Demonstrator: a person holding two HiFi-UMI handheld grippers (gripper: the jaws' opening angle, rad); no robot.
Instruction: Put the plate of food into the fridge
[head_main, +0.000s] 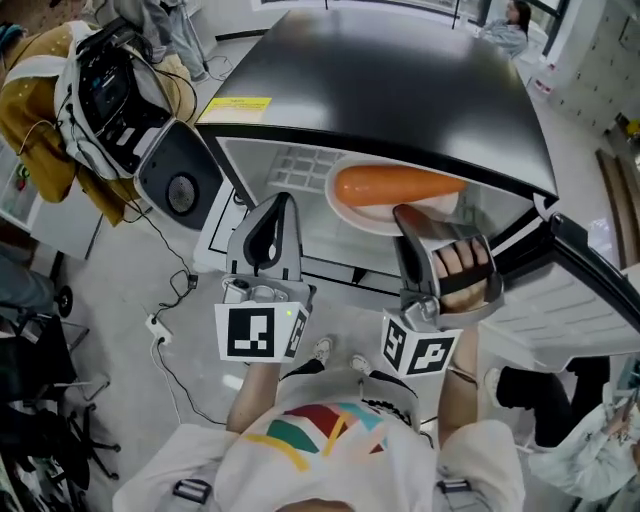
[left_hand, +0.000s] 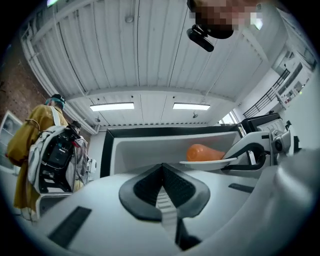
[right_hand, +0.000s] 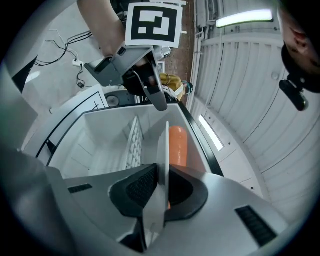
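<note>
Nearly done: right claw (right_hand: 161, 190) grips the plate (head_main: 350, 215) of food (head_main: 395, 185) inside the open fridge (head_main: 400, 80), unreleased; left claw (left_hand: 162, 192) clenched, empty.

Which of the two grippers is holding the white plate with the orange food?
The right gripper: its jaws pinch the rim of the plate. The left gripper has its jaws closed on nothing.

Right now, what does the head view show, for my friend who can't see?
The right gripper holds a white plate with an orange carrot at the opening of a black-topped fridge, seen from above. The left gripper is shut and empty beside it.
</note>
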